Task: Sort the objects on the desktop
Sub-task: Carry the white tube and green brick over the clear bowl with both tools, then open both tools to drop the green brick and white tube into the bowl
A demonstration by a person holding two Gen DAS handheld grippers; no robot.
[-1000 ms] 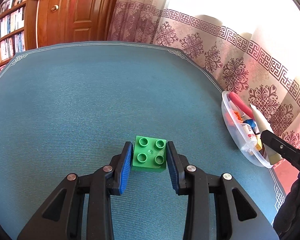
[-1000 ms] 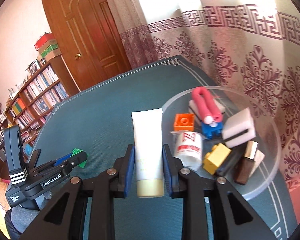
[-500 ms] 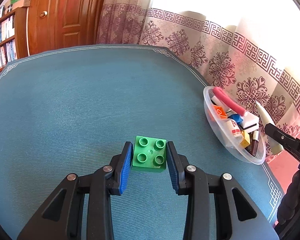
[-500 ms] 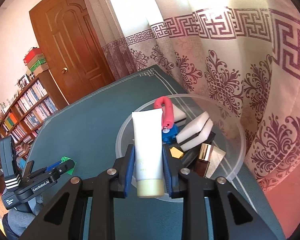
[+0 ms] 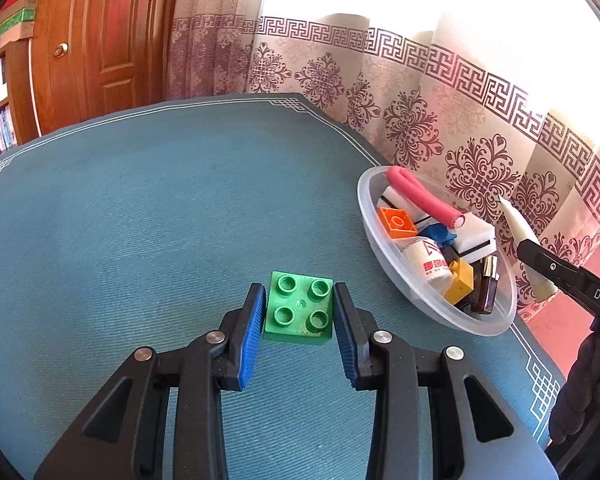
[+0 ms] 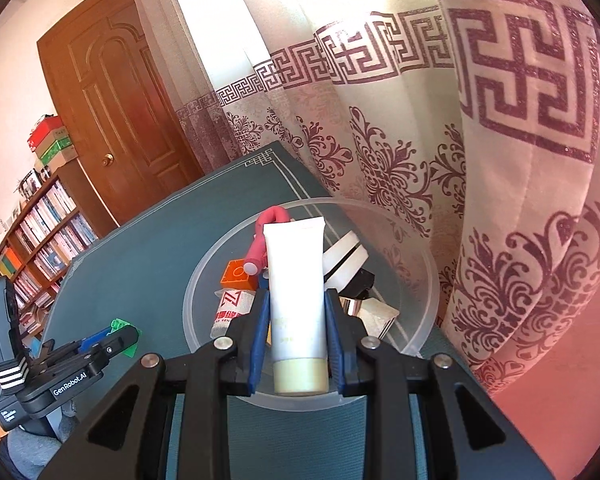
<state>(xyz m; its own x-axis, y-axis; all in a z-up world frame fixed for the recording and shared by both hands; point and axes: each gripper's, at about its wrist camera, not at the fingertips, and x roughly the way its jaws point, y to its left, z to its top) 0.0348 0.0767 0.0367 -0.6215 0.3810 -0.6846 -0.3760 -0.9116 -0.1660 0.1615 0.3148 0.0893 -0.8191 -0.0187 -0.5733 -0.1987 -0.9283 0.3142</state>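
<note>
The left gripper [image 5: 300,312] holds a green building brick [image 5: 299,309] between its two blue pads, studs facing up, and the jaws are closed narrow on its sides. The brick is above the blue-green table cover [image 5: 140,220], which has a thin pale border line; whether it touches the cover I cannot tell. To the right of this gripper, near the table edge, stands a clear plastic bowl [image 5: 476,322]. Inside the bowl lie a pink foam roller [image 5: 424,200], an orange brick [image 5: 397,222], a blue brick [image 5: 438,234], a yellow brick [image 5: 460,286], a small white bottle with red print [image 5: 428,266], white foam blocks with a dark stripe [image 5: 476,236] and a dark brown small item [image 5: 488,292]. The right gripper [image 6: 296,332] grips a white tube [image 6: 296,280] with a beige cap, and its jaws press on both sides of the tube near the cap end. The tube points forward and hangs over the bowl [image 6: 428,276], above the things in it, and does not seem to touch them. In the right wrist view the left gripper [image 6: 116,338] is low on the left, with the green brick [image 6: 120,326] at its tips. Behind the table hangs a pale curtain [image 5: 420,80] with a dark red pattern, and further to the left there are a brown wooden door [image 5: 100,40] and a bookshelf [image 6: 40,240] full of books.
</note>
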